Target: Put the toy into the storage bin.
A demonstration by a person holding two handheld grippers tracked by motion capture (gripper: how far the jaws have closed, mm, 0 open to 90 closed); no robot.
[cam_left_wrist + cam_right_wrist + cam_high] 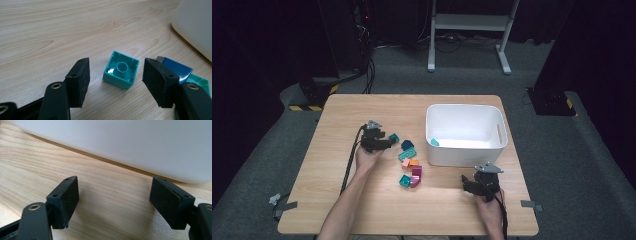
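Note:
A small teal brick point(121, 72) lies upside down on the wooden table point(362, 190), its hollow underside facing up. My left gripper point(116, 63) is open and low over the table, with a jaw on each side of the brick and a gap at both pads. From above, that gripper point(389, 142) sits at the left end of a cluster of bricks, with the teal brick point(394, 137) at its tips. My right gripper point(115, 181) is open with nothing between its fingers, facing the wall of the white bin point(140, 147). It rests near the table's front right point(472, 184).
A dark blue brick point(177, 70) lies just behind the left gripper's right jaw. Several more bricks, teal point(407, 155), orange point(413, 162) and magenta point(416, 175), lie mid-table. The white bin point(464, 152) at the right holds one teal piece point(434, 142).

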